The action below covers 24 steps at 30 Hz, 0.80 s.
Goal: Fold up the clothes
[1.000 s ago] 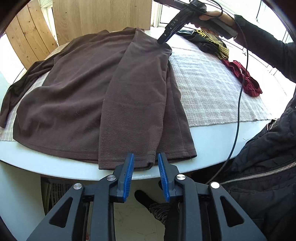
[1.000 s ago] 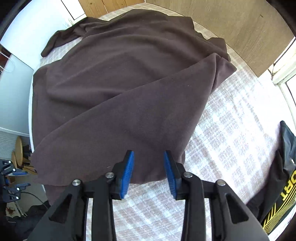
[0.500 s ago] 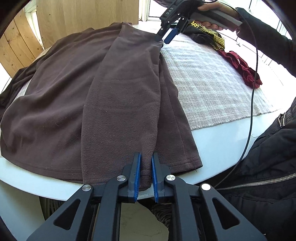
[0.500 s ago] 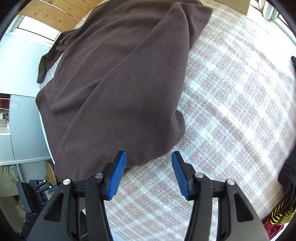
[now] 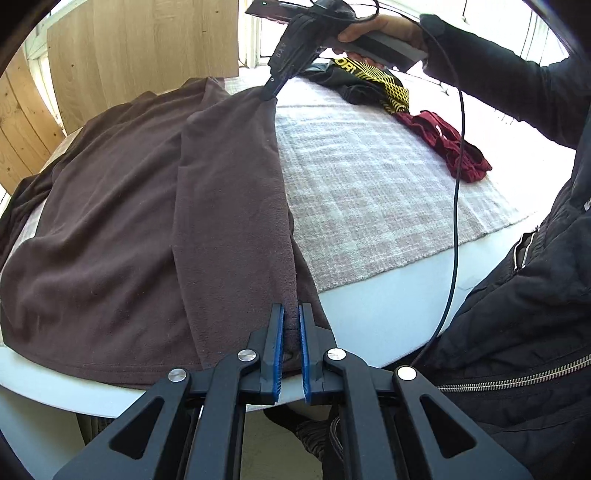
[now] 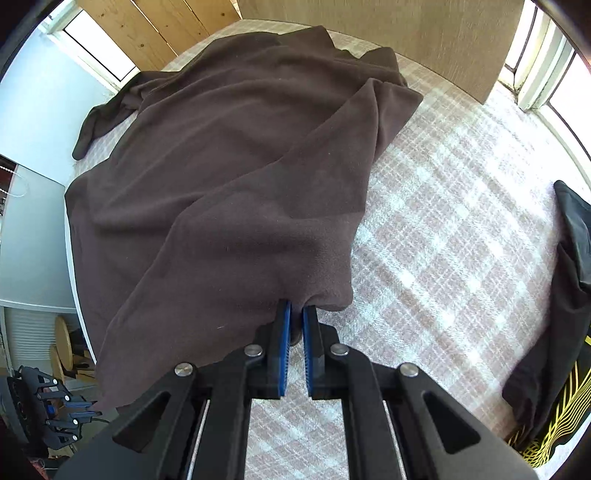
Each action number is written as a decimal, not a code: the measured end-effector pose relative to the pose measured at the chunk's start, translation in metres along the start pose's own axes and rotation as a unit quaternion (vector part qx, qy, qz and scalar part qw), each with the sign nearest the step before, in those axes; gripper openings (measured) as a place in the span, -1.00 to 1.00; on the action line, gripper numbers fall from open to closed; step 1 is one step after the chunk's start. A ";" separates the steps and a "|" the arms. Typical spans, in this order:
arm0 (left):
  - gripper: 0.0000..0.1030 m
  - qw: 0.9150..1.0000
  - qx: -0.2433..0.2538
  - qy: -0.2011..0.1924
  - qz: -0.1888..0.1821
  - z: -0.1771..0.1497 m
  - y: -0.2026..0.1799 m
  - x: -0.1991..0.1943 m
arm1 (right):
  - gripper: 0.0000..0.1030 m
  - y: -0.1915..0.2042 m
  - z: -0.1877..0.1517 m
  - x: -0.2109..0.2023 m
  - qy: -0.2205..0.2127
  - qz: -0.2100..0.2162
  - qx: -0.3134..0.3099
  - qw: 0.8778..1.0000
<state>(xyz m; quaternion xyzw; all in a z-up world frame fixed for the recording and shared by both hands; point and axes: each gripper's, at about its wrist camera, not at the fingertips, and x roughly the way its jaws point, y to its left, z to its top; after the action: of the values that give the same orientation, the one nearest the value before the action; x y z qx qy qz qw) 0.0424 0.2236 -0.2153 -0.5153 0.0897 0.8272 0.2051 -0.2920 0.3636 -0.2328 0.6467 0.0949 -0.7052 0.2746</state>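
Brown fleece point(image 5: 122, 221) lies spread over the left part of a round white table point(image 5: 376, 306), partly on a pale checked cloth point(image 5: 369, 192), one sleeve point(image 6: 96, 125) trailing off the far left edge. A long flap of the fleece is folded over its body, running from the near hem to the far end. Left gripper point(image 5: 291, 332) is at the near table edge, blue pads nearly together, pinched on the hem corner of that flap; fabric shows between the pads. Its jaws have just been closing, fabric between them. Right gripper point(image 6: 294, 325) is clamped on the far corner of the same flap, pads nearly together with a bunch of fleece caught in them and pulled up into a small peak; its jaws have just been closing too. From the left wrist view the right gripper point(image 5: 271, 92) shows at the far end, fleece drawn up to its tip, a hand point(image 5: 380, 29) around its handle, a black cable point(image 5: 456, 184) hanging from it. On the cloth to the right, well apart from the fleece: a black garment with yellow print point(image 5: 369, 81) and a red garment point(image 5: 450, 147) just beside it. Person's black zip jacket point(image 5: 517, 314) at the right edge. Wood panels point(image 5: 140, 48) behind the table.
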 end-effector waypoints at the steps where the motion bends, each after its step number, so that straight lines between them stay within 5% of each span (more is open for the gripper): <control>1: -0.85 1.000 0.007 0.014 0.003 -0.002 -0.002 0.008 | -0.85 -0.001 0.000 0.011 0.024 -0.009 -0.007 1.000; 4: -0.80 0.999 0.019 0.045 -0.005 -0.013 -0.007 0.022 | -0.81 0.001 -0.006 0.025 0.064 -0.024 -0.020 0.997; 10: -0.66 0.999 -0.015 0.040 -0.032 -0.032 0.009 -0.014 | -0.72 0.012 -0.015 -0.026 0.030 -0.006 -0.038 0.999; 14: -0.65 0.999 -0.046 0.011 -0.011 -0.022 0.040 -0.021 | -0.58 0.034 0.026 -0.035 -0.030 0.019 -0.050 0.998; 18: -0.64 0.999 -0.047 -0.014 0.007 0.006 0.069 0.005 | -0.58 0.047 0.088 0.012 -0.023 -0.051 -0.080 0.995; 24: -0.51 0.998 -0.060 0.006 -0.009 0.010 0.092 0.042 | -0.66 0.007 0.132 0.028 0.011 -0.043 -0.028 0.999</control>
<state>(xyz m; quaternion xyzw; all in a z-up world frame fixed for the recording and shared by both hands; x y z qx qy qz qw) -0.0217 0.1546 -0.2536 -0.5321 0.0359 0.8264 0.1808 -0.4018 0.2860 -0.2388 0.6419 0.1452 -0.7063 0.2607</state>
